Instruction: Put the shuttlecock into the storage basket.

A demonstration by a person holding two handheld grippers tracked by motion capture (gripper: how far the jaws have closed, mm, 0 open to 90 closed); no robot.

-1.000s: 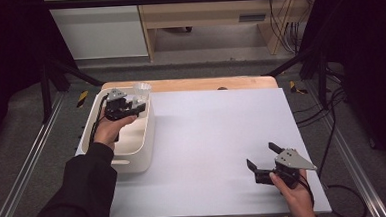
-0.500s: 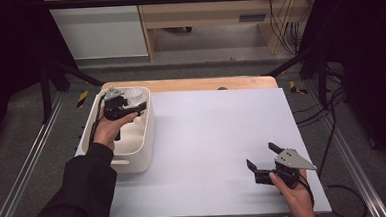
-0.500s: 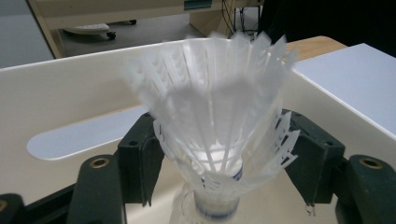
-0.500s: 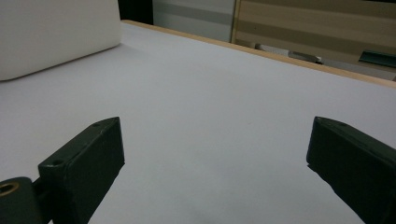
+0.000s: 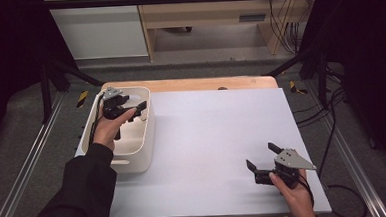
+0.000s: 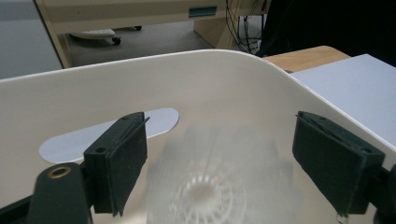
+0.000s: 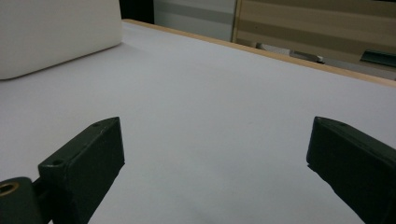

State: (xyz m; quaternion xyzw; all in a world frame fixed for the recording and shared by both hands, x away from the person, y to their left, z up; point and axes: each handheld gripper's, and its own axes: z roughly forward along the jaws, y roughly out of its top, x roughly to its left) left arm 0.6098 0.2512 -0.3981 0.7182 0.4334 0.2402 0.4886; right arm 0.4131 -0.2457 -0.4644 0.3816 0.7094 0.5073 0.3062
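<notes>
Item 1. Your left gripper [image 5: 131, 107]: held over the far end of the white tub [image 5: 145, 151], at about ten o'clock on the surface [image 5: 217, 137]. Its jaws have just been opening and now stand spread; nothing is pinched between them.

Item 2. Clear ribbed plastic piece [image 6: 210, 186]: seen blurred in the left gripper view, low between the spread jaws, inside the tub near its far wall. Whether it has come to rest or is mid-drop cannot be told from the blur.

Item 3. Your right gripper [image 5: 265, 160]: at about five o'clock on the surface, jaws spread wide, nothing held; bare surface lies ahead of it in the right gripper view.

Item 4. Risks, as judged:
- The light piece may bounce or roll after release and settle on its side.
- Lifting your left gripper out at an angle could knock a jaw on the tub rim and shift the tub toward the nine o'clock edge.
- A trailing cable could snag the rim.
</notes>
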